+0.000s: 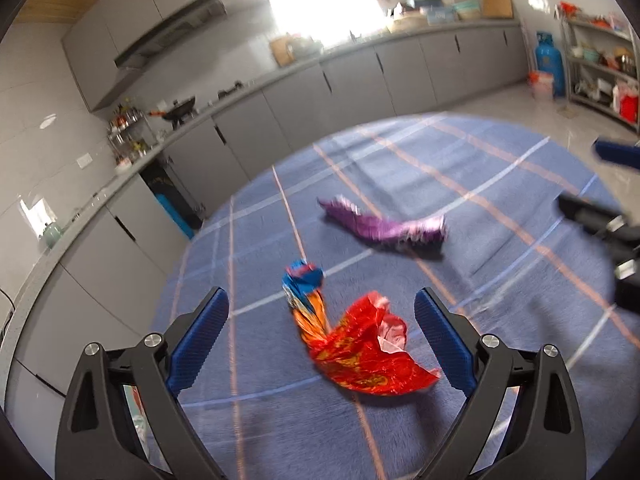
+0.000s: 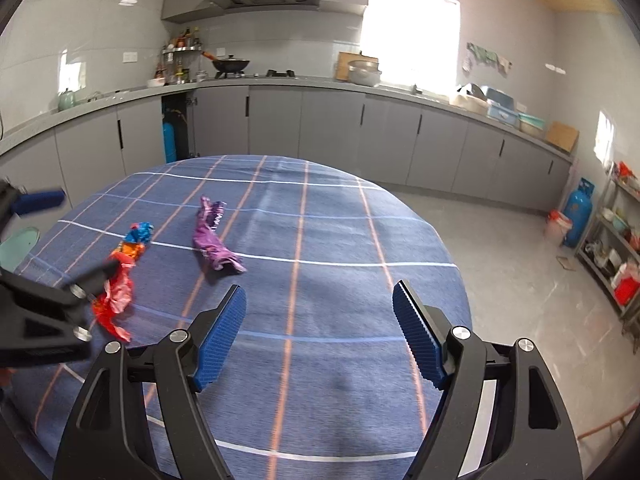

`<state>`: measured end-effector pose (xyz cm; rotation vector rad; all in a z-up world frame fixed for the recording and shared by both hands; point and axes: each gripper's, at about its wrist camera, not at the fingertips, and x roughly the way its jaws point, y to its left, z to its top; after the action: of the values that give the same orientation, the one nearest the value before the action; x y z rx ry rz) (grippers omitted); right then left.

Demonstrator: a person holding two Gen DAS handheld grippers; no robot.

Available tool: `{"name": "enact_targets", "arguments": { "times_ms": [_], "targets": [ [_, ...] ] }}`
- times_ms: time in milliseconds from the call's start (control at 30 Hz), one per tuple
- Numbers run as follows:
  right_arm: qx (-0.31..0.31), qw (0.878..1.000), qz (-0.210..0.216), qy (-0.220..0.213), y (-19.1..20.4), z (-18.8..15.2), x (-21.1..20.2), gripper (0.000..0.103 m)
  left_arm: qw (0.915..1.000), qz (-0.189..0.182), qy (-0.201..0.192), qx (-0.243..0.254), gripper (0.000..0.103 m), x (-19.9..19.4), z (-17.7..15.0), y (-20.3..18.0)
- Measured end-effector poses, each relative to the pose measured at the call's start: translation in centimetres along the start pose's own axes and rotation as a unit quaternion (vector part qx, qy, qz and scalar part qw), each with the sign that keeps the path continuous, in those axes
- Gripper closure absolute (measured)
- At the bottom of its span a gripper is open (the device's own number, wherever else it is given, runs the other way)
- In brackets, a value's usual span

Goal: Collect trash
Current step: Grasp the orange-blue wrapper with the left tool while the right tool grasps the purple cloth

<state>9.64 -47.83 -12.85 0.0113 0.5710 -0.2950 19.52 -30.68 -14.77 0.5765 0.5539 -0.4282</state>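
Note:
A round table under a blue plaid cloth holds two crumpled wrappers. The red, orange and blue wrapper lies on the cloth just ahead of my left gripper, in line with the gap between its wide-open jaws; neither pad presses it. A purple wrapper lies farther out, left of and beyond my right gripper, which hangs open over bare cloth. In the right wrist view, my left gripper comes in from the left edge over the red wrapper. The left wrist view shows my right gripper at the right edge.
Grey kitchen cabinets and a counter run behind the table, with a wok on the stove. A blue gas cylinder and a metal shelf stand at the right. A teal stool sits by the table's left edge.

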Motion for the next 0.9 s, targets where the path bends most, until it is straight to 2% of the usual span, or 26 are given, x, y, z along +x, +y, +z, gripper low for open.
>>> {"name": "enact_targets", "arguments": {
  "times_ms": [33, 67, 100, 133, 167, 200, 300, 467, 667, 733, 833, 900],
  "targets": [
    [0.001, 1.000, 0.000, 0.001, -0.1, -0.1, 0.1, 0.028, 0.9999, -0.006, 0.012, -0.003, 0.016, 0.7, -0.2, 0.0],
    [0.002, 1.000, 0.001, 0.001, -0.2, -0.1, 0.1, 0.028, 0.9996, -0.016, 0.024, -0.006, 0.030, 1.3, -0.5, 0.2],
    [0.002, 1.000, 0.003, 0.002, -0.2, 0.0, 0.1, 0.028, 0.9991, -0.025, 0.033, -0.009, 0.037, 1.6, -0.7, 0.5],
    [0.001, 1.000, 0.005, 0.003, -0.1, 0.0, 0.3, 0.028, 0.9984, -0.034, 0.043, -0.016, 0.047, 2.0, -1.0, 0.9],
    [-0.001, 1.000, 0.007, 0.003, 0.2, 0.2, 0.3, 0.028, 0.9974, -0.046, 0.051, -0.023, 0.067, 2.2, -1.3, 1.3],
    [-0.003, 1.000, 0.010, 0.003, 0.5, 0.5, 0.5, 0.028, 0.9966, -0.054, 0.057, -0.025, 0.074, 2.4, -1.6, 1.6],
    [-0.014, 1.000, 0.021, -0.001, 1.7, 1.6, 0.9, 0.028, 0.9966, -0.055, 0.054, -0.029, 0.087, 2.3, -2.4, 2.8],
    [-0.046, 0.998, 0.047, 0.014, 4.7, 3.9, 3.1, 0.028, 0.9967, -0.044, 0.040, -0.055, 0.089, 1.3, -2.9, 5.7],
    [-0.068, 0.993, 0.076, 0.065, 8.1, 5.3, 7.3, 0.028, 0.9977, -0.005, 0.018, -0.065, 0.089, 0.3, -3.5, 8.7],
    [-0.075, 0.990, 0.081, 0.087, 9.0, 5.2, 8.8, 0.028, 0.9972, -0.002, 0.019, -0.072, 0.089, 0.3, -3.7, 9.5],
    [-0.072, 0.987, 0.090, 0.116, 9.2, 5.3, 10.2, 0.030, 0.9967, 0.001, 0.022, -0.078, 0.091, 0.7, -4.2, 10.2],
    [-0.070, 0.985, 0.095, 0.125, 9.3, 5.4, 10.7, 0.036, 0.9964, 0.000, 0.024, -0.082, 0.091, 1.0, -4.6, 10.5]
  ]
}}
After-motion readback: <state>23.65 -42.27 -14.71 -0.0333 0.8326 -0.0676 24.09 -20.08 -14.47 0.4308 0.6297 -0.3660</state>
